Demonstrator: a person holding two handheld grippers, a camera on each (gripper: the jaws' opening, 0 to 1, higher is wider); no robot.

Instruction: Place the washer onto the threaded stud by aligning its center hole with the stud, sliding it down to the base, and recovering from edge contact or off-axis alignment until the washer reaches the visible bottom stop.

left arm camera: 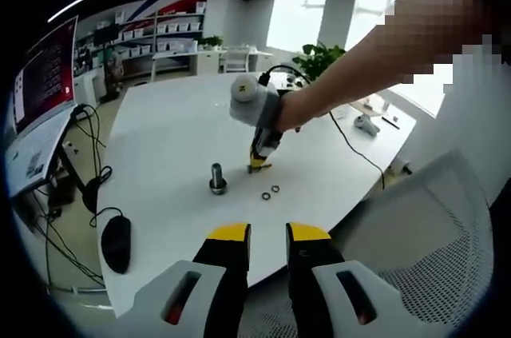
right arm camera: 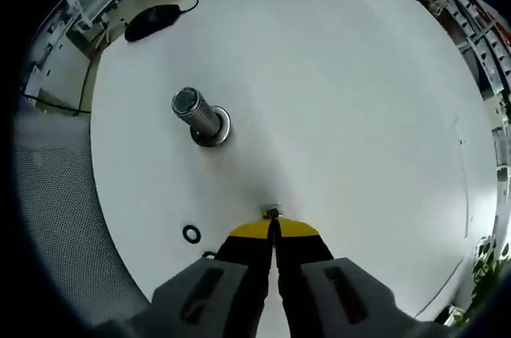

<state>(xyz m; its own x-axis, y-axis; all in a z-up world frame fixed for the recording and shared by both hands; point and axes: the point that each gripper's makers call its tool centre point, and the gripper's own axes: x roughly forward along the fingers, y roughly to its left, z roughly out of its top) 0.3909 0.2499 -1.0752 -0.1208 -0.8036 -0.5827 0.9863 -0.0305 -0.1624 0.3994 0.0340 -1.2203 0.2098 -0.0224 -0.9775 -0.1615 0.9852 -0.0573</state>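
Right gripper (right arm camera: 273, 216) jaws closed on a washer (right arm camera: 272, 212) at lower centre, threaded stud (right arm camera: 202, 118) upper left on white table (right arm camera: 359, 98), left gripper (left arm camera: 268, 232) jaws open.

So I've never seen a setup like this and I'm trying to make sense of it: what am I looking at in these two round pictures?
A person holds a two-jaw gripper in each hand, each carrying a fisheye camera looking along its own jaws.

The left gripper view shows the left gripper, open and held back from the white table, and the person's arm reaching in with the right gripper, tips down at the tabletop.

The right gripper view looks down from that right gripper, shut on a small washer. On the table stand a threaded stud, two loose washers and a black mouse.
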